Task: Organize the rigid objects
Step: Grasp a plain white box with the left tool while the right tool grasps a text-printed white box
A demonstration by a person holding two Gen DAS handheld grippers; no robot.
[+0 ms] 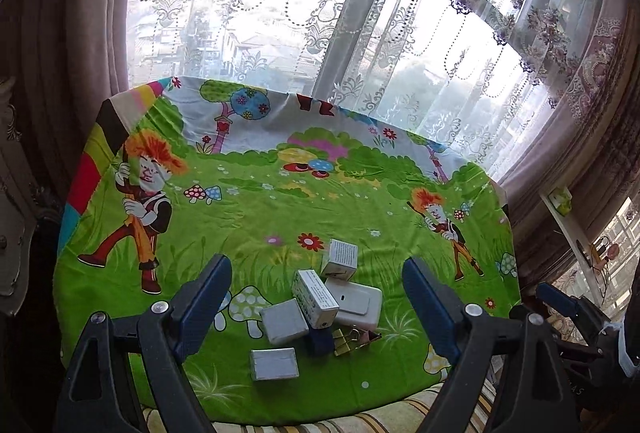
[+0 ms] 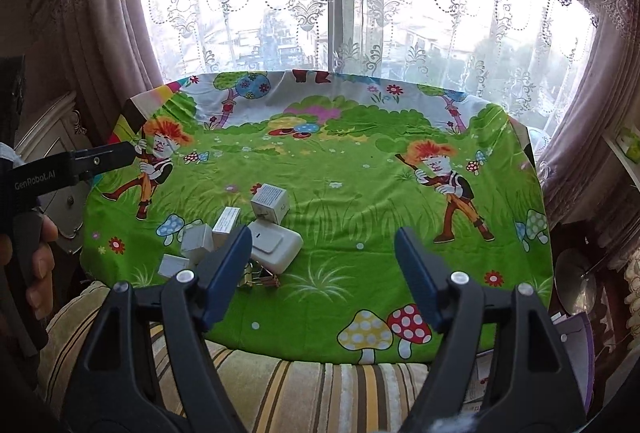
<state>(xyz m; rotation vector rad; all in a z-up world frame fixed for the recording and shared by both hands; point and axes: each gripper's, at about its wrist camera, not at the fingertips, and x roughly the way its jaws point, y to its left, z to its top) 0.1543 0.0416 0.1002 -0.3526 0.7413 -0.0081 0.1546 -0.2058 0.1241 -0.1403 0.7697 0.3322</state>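
A heap of small rigid objects lies on the green cartoon tablecloth point(image 1: 280, 201) near its front edge: a white cube box point(image 1: 340, 258), a long white box point(image 1: 315, 298), a flat white switch plate point(image 1: 358, 303), two grey boxes point(image 1: 285, 321) point(image 1: 274, 358), a dark blue block point(image 1: 320, 339) and gold binder clips point(image 1: 347, 340). My left gripper point(image 1: 316, 293) is open, its fingers either side of the heap, above it. My right gripper point(image 2: 320, 257) is open and empty, to the right of the heap; the cube box point(image 2: 270, 203) and switch plate point(image 2: 276, 247) show there.
A window with lace curtains point(image 2: 344, 13) stands behind the table. A striped cushion point(image 2: 304, 389) lies below the front edge. A cabinet point(image 2: 48, 137) stands at the left, shelves with clutter point(image 1: 592, 245) at the right. The left gripper's body point(image 2: 60, 169) shows in the right wrist view.
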